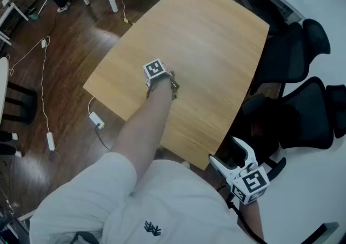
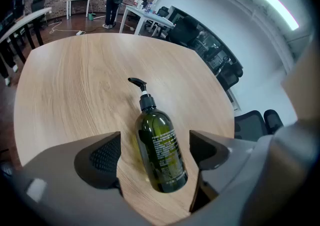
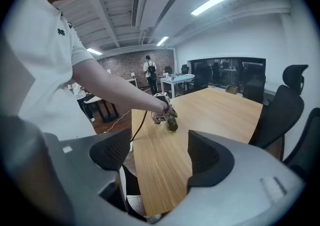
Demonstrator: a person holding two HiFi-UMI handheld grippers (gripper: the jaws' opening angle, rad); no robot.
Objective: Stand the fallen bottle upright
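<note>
The green pump bottle lies on the desk, nozzle toward 11 o'clock, between the wide-spread jaws of your left gripper. It looks smooth, rigid, liquid-heavy: pinch the mid-body, not the pump. Your right gripper gapes empty.

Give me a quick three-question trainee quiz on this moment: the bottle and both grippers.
1. True or false: the bottle stands upright on the table.
2. The fingers of the left gripper are: A) shut on the bottle; B) open, one on either side of the bottle; C) open over the floor, away from the bottle.
3. What is held between the fingers of the right gripper?

Key: 1. False, it lies on its side. 2. B. 3. Nothing; the fingers are open and the gripper is off the table's edge.
</note>
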